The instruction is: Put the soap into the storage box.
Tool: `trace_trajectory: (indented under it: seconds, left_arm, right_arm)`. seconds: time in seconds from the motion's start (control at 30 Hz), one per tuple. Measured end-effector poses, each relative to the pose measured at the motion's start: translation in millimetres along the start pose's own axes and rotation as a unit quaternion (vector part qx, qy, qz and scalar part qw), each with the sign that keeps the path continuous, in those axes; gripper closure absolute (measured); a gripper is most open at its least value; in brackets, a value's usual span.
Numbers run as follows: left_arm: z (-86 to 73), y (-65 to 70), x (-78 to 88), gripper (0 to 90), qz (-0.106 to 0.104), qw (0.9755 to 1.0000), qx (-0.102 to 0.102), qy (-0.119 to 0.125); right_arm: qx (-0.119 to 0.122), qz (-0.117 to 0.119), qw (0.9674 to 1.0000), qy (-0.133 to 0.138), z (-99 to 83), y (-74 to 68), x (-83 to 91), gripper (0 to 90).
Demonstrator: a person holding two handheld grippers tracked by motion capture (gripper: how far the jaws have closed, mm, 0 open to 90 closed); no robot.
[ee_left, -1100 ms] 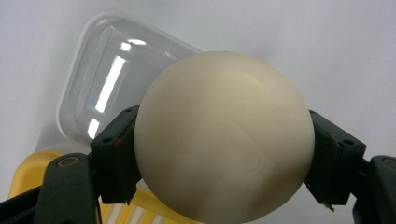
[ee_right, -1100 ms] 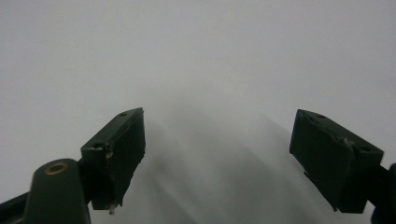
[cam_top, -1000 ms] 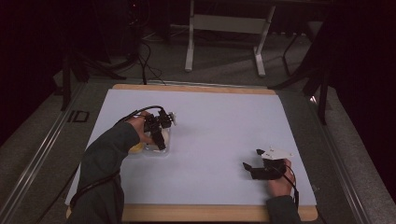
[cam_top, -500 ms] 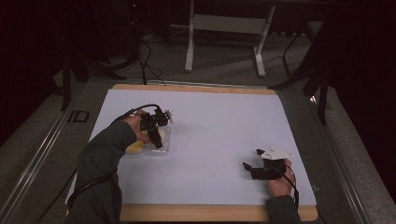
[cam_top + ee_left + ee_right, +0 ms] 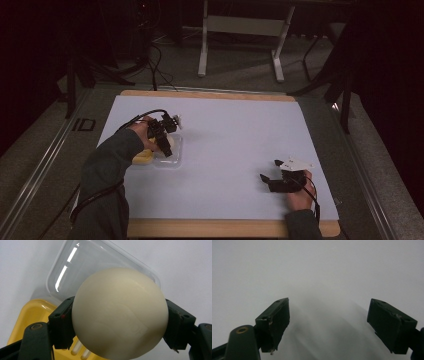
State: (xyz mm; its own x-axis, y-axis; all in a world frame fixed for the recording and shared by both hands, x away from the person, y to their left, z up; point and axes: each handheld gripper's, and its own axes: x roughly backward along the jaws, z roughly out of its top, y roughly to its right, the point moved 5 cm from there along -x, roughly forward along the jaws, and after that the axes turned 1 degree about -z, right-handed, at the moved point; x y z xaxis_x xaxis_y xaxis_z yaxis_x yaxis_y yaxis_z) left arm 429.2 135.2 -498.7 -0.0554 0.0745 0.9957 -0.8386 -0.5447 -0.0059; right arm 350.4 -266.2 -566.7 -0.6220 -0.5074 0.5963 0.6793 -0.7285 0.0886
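A cream-white ball (image 5: 117, 315) sits between the jaws of my left gripper (image 5: 117, 326), whose pads press on both of its sides. Beneath it lie a clear plastic tub (image 5: 75, 267) and a yellow tray (image 5: 30, 312). In the high view the left gripper (image 5: 164, 145) points down over the clear tub (image 5: 174, 156) at the left of the white sheet, with the yellow tray (image 5: 141, 158) beside it. My right gripper (image 5: 266, 181) rests low at the sheet's right front. Its jaws stand wide apart in the right gripper view (image 5: 329, 325), with nothing between them.
The white sheet (image 5: 235, 135) covers a wooden tabletop (image 5: 210, 94). A cable (image 5: 142, 116) loops back from the left gripper. Beyond the table stand a metal frame (image 5: 240, 25) and dark floor.
The left gripper with the ball has edged slightly over the tub. The right gripper has stayed put.
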Motion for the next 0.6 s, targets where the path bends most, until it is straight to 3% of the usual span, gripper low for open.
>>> trace_trajectory:
  seconds: [0.6]
  left_arm:
    - [-11.9,-10.2,-4.4,24.9,-0.007,0.9996,0.027,-0.01]
  right_arm:
    - [0.002,-0.001,1.0,-0.002,0.0,-0.4,-0.6,18.0]
